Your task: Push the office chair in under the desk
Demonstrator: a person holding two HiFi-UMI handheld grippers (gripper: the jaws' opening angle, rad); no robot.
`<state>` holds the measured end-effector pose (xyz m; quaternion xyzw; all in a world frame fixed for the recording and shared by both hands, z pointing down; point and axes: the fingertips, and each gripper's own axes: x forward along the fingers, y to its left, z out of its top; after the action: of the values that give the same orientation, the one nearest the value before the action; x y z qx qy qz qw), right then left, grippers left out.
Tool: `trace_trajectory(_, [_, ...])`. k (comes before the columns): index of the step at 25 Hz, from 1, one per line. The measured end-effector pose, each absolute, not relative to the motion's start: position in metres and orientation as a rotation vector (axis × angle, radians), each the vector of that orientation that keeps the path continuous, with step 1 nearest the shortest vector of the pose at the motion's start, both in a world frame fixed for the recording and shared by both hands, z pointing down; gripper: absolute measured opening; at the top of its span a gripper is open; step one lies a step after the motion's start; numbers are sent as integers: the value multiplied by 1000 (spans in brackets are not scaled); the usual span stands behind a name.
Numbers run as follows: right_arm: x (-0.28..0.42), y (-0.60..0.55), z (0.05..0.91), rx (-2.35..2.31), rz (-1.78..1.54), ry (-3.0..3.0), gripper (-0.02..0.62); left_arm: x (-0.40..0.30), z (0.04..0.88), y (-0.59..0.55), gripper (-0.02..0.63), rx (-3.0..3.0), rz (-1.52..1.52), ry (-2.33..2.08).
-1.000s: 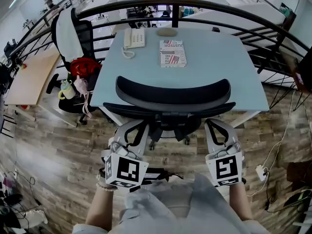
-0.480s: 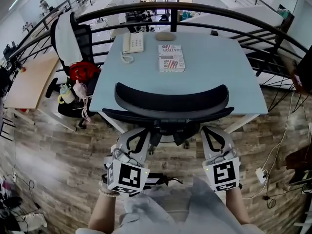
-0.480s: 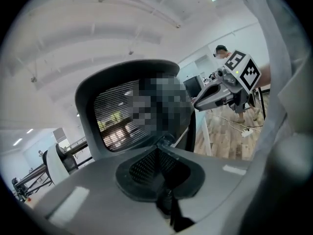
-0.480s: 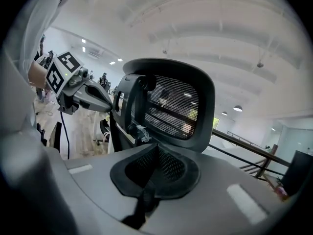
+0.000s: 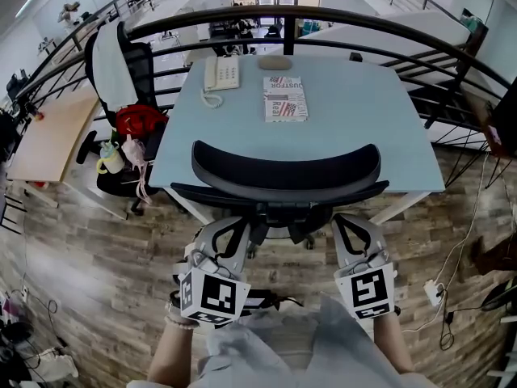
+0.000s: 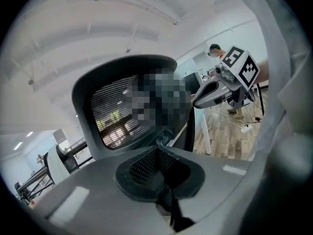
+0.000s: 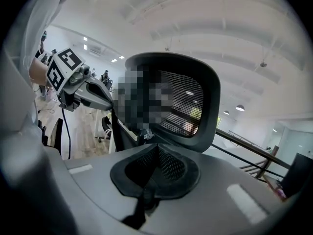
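Observation:
The black mesh-backed office chair (image 5: 285, 168) stands at the front edge of the pale blue desk (image 5: 355, 111), its seat partly under the top. Both of my grippers are low behind the chair back. The left gripper (image 5: 229, 229) is shut and empty, its tips close to the back's lower frame. The right gripper (image 5: 352, 226) is shut and empty too, on the other side. In the left gripper view the shut jaws (image 6: 159, 148) point up at the chair back (image 6: 122, 111). In the right gripper view the jaws (image 7: 156, 146) point at the same back (image 7: 183, 102). I cannot tell whether the tips touch it.
A white telephone (image 5: 221, 73) and a printed box (image 5: 285, 99) lie on the desk. At left stand a second chair (image 5: 121, 63) draped in white, a red bag (image 5: 139, 120) and a wooden table (image 5: 48, 132). A black railing (image 5: 323, 14) curves behind the desk. A power strip (image 5: 434, 293) lies on the floor at right.
Hardly anything: the scene sits slightly lower in the head view, and both grippers stay behind the chair back as before.

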<state>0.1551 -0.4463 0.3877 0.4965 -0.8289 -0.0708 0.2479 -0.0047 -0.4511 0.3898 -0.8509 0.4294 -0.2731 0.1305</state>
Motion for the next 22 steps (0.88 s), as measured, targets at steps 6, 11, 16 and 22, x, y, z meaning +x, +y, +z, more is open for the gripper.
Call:
trace_trajectory(6, [152,-447,391,1339,-200,-2264,8,-4,393,-451,5,-2472,-805,1243])
trace_trajectory(11, [153,-447,389,1339,-194,-2256,8,-4,393,-452,5,-2469,-815,1237])
trace_trajectory(16, [153,-446,388,1336,-185,-2244,8,-4,392,-452,5,-2477,-811,1234])
trace_trajectory(22, [151,-448,391,1334,-200,-2244,8,-4,396,-453,5,-2482,-820,1228])
